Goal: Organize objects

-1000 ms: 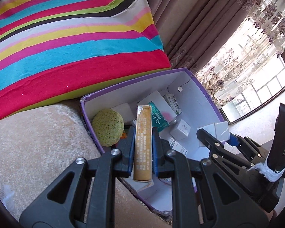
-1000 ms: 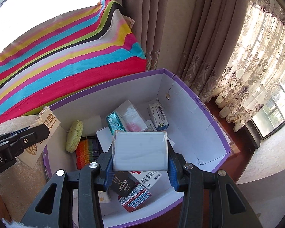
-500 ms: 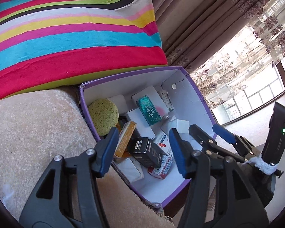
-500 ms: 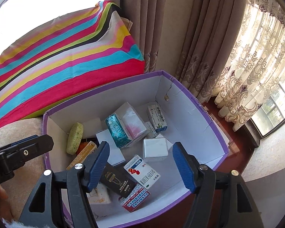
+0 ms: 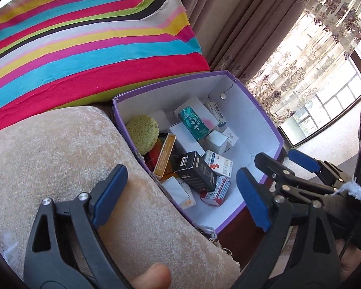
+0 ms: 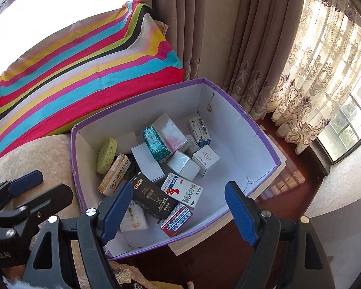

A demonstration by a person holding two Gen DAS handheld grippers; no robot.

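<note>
both my grippers, left and right, hang empty with jaws wide apart over the purple box, so next grab should probably come down slow and square

Black clamp tool, blue pads (silver screws), bare thumb

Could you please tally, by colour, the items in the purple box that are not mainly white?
Green sponge: 1
Orange box: 1
Black box: 1
Teal box: 1
Red-and-blue box: 1
Red item, mostly hidden under the orange box: 1
Total: 6
</note>
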